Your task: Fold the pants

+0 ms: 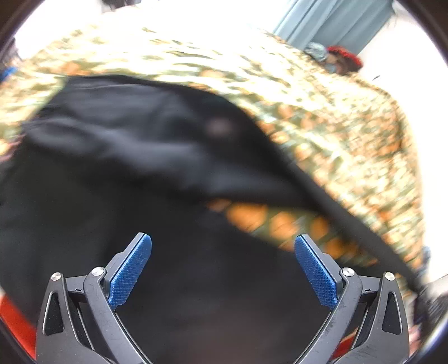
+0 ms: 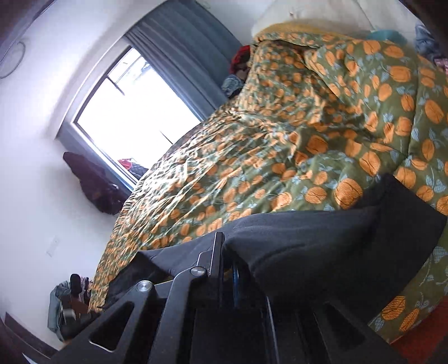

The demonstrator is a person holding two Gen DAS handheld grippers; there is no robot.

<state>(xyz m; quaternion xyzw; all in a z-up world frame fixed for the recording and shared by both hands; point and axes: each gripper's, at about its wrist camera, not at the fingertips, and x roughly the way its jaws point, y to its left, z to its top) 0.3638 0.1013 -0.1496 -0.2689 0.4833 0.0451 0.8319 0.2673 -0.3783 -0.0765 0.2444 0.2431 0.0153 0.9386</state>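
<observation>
Black pants [image 1: 145,156] lie on a bed with a green quilt printed with orange fruit [image 1: 322,117]. In the left wrist view my left gripper [image 1: 222,249] is open, its blue pads [image 1: 130,268] spread wide just above the black cloth, holding nothing. In the right wrist view my right gripper [image 2: 228,252] is shut on a fold of the black pants [image 2: 322,240], which drapes over the right finger and hides it. The cloth runs from the gripper to the right across the quilt [image 2: 280,140].
A bright window [image 2: 131,112] with blue-grey curtains [image 2: 184,50] is beyond the bed. Dark clothes [image 2: 95,184] sit by the wall, more clothes [image 2: 67,305] lie on the floor. A red and blue item [image 2: 240,67] rests at the bed's far side. Pillows [image 2: 308,14] lie at the head.
</observation>
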